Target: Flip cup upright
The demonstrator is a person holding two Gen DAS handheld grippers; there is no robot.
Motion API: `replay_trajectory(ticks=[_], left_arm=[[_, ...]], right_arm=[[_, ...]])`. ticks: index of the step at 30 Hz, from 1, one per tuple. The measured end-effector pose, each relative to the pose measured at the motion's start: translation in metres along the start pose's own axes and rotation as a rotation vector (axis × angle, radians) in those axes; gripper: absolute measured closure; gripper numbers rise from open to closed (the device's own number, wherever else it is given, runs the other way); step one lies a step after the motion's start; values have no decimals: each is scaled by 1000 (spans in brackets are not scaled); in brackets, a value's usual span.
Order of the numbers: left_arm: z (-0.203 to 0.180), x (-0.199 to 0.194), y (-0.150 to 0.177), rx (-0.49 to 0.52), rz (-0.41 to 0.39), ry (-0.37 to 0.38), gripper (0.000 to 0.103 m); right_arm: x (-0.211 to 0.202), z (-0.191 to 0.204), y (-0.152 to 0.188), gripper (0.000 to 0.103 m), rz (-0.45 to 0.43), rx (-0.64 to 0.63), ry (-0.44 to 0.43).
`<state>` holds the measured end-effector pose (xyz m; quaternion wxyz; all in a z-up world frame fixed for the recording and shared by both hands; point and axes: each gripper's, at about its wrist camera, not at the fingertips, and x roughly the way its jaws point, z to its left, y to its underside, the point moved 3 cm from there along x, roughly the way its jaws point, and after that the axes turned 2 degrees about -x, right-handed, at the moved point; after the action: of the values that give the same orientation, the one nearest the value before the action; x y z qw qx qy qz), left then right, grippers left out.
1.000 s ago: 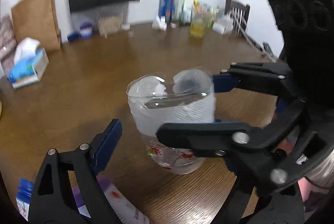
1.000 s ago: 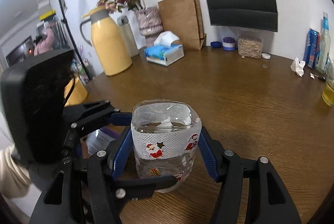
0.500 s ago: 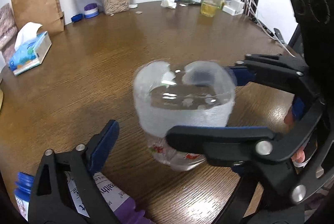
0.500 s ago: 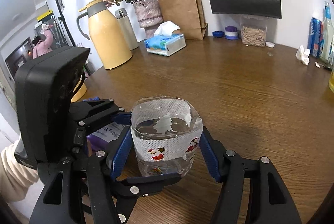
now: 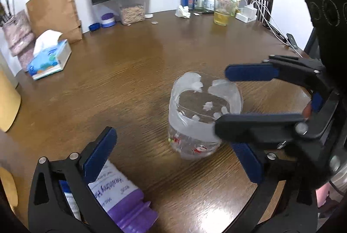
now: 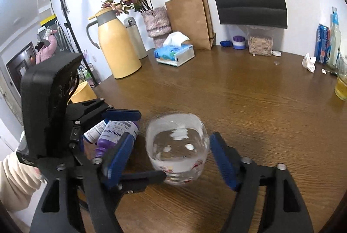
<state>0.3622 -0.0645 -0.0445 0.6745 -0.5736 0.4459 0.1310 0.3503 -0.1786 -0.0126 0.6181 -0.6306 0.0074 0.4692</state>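
1. The right tool (image 6: 171, 159) is spread wide with its blue pads on either side of the clear plastic cup with a white Santa-print band (image 6: 177, 149), neither pad touching it. I judge the cup has been let go, since it stands on its own.
2. The left tool (image 5: 180, 159) is also spread wide and holds nothing; the cup sits between its fingers, nearer the right one, mouth upward. The flip looks finished.
3. Beside the left tool's left finger lies a purple-capped white bottle (image 5: 117, 194), on its side.
4. Beyond both tools the brown wooden surface (image 6: 249, 92) carries a blue tissue box (image 6: 174, 54), a yellow thermos jug (image 6: 116, 46) and a brown paper bag (image 6: 190, 20) against the white wall.
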Motion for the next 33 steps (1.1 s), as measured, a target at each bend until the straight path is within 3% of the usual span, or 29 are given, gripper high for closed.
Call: replay_trajectory(ticks=[9, 14, 25, 30, 33], left_arm=[[13, -62, 9, 1, -71, -73, 0], [31, -105, 25, -81, -132, -153, 0], [28, -151, 47, -131, -221, -212, 0], [29, -168, 85, -266, -233, -256, 0], [21, -181, 116, -325, -262, -284, 0]], right_arm=[[-39, 21, -4, 23, -10, -47, 56], [-60, 22, 10, 23, 46, -16, 120], [-87, 40, 12, 22, -21, -15, 151], [-104, 57, 29, 22, -48, -34, 211], [-122, 75, 51, 22, -109, -47, 228]])
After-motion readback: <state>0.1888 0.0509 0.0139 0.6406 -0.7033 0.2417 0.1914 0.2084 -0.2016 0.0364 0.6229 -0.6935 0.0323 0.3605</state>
